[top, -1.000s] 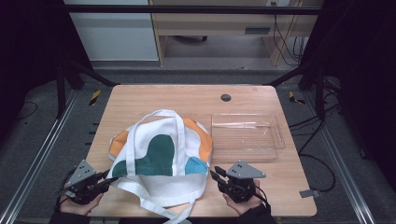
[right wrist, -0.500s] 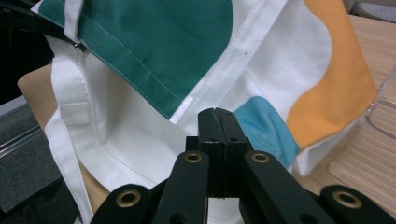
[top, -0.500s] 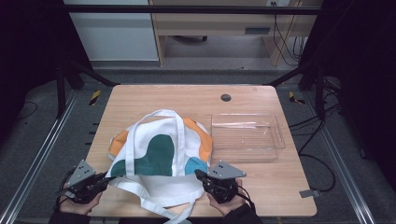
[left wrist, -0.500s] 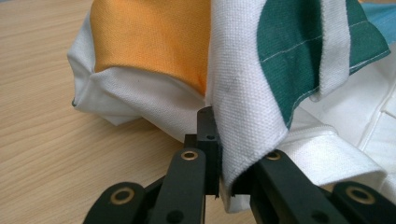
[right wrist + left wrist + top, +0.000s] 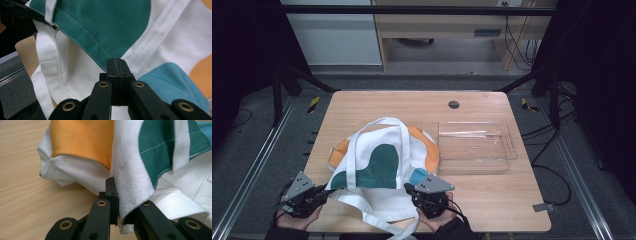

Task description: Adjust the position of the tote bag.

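The left gripper (image 5: 117,202) had its jaws clamped on a folded edge of the bag (image 5: 382,160); white canvas passed between them and bulged out to the right. The right gripper (image 5: 117,75) had its jaws pressed fully together with their tips at the bag's near edge, where green met white; whether cloth was caught between them could not be told.

The bag was coarse woven canvas, white with rounded patches of green, orange and light blue, and had flat white straps and stitched hems. It lay rumpled on the wooden table (image 5: 377,107), its mouth turned toward the person, between the two grippers. In the high view the left gripper (image 5: 319,192) sat at the bag's near left corner and the right gripper (image 5: 414,192) at its near right edge, beside the blue patch. A clear plastic tray (image 5: 509,150) stood just to the right of the bag.
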